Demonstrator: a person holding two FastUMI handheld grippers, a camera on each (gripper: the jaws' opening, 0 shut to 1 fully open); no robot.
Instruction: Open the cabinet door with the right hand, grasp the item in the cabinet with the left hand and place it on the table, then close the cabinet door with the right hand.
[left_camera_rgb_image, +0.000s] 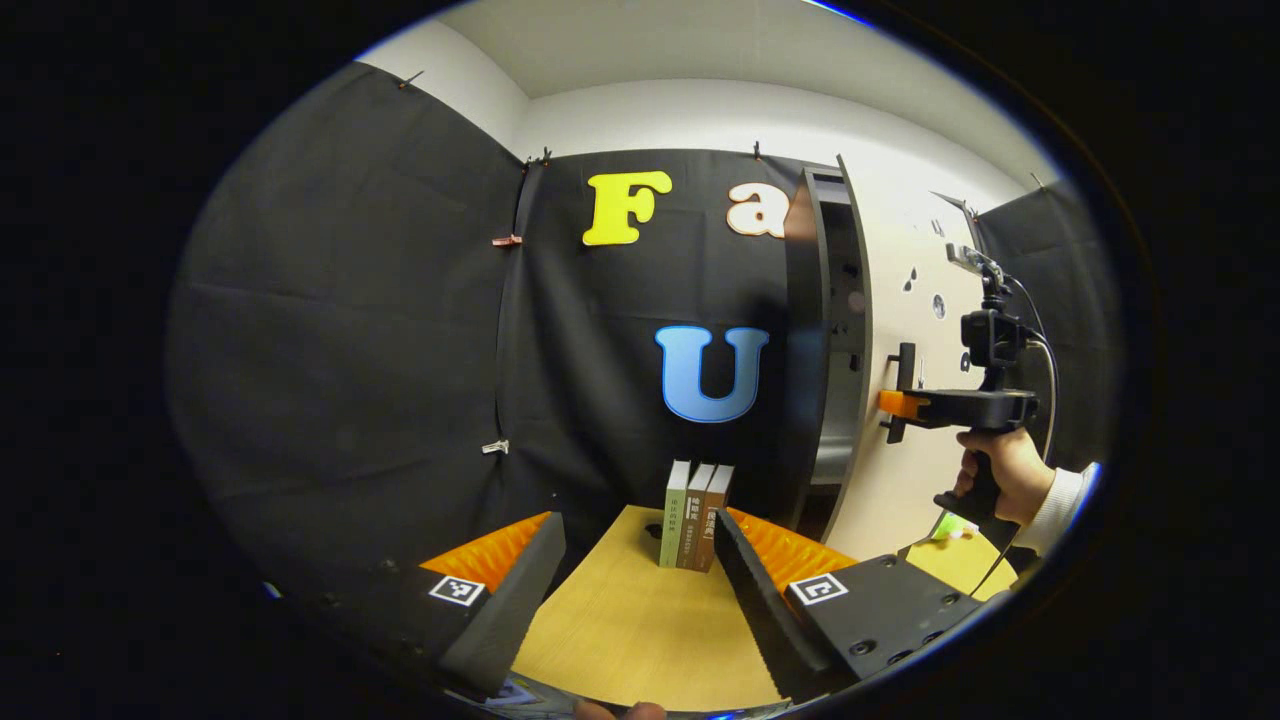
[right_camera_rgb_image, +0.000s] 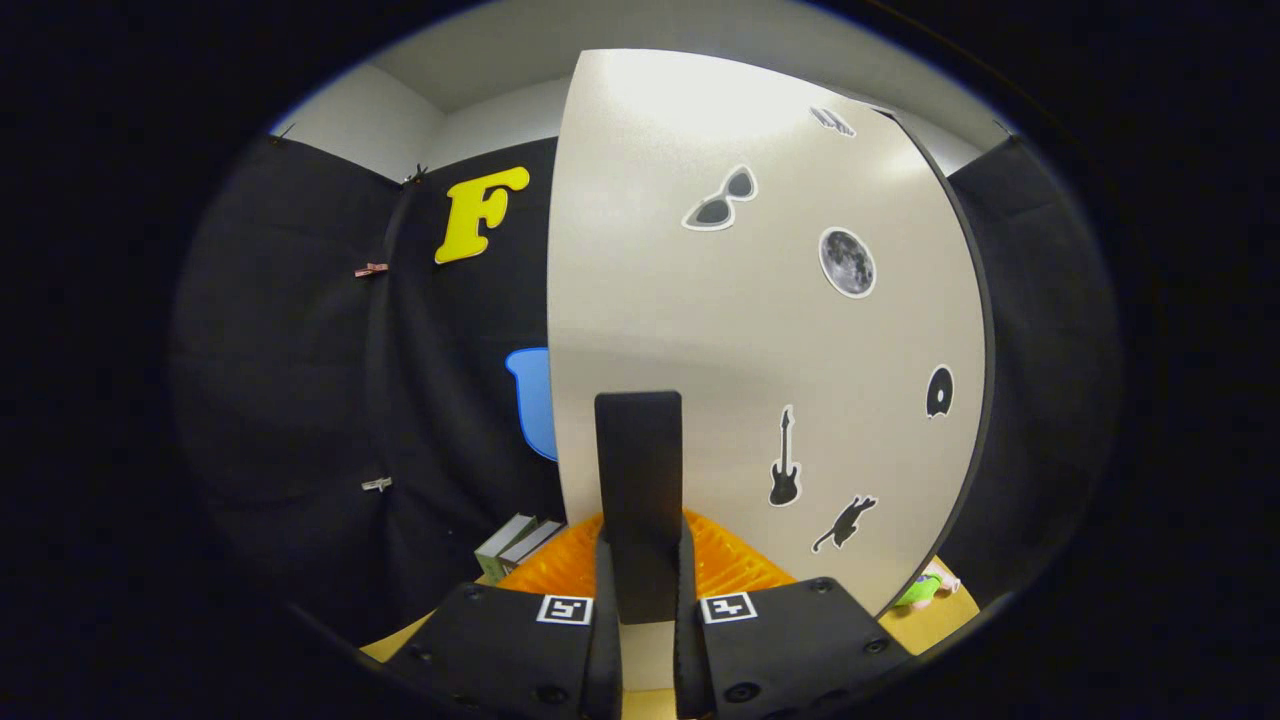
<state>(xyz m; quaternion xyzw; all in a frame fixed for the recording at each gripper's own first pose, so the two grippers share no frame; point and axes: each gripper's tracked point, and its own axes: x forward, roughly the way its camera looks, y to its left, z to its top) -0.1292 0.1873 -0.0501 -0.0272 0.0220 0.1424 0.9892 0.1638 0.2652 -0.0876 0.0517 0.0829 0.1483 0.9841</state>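
Note:
The cream cabinet door (right_camera_rgb_image: 760, 330) carries small stickers and a black upright handle (right_camera_rgb_image: 638, 470). My right gripper (right_camera_rgb_image: 640, 545) is shut on that handle. In the left gripper view the door (left_camera_rgb_image: 915, 300) stands ajar, with a dark gap (left_camera_rgb_image: 830, 330) at its left edge. There a hand holds the right gripper (left_camera_rgb_image: 895, 403) on the handle. What lies inside the cabinet is hidden. My left gripper (left_camera_rgb_image: 640, 520) hangs open over the wooden table (left_camera_rgb_image: 640, 620), empty. Three books (left_camera_rgb_image: 695, 515) stand upright on the table just beyond its fingertips.
Black cloth walls close the booth at the back and left. A small green object (left_camera_rgb_image: 950, 525) lies on the table below the door, also seen as the green object (right_camera_rgb_image: 925, 588). The books (right_camera_rgb_image: 520, 545) sit left of the door.

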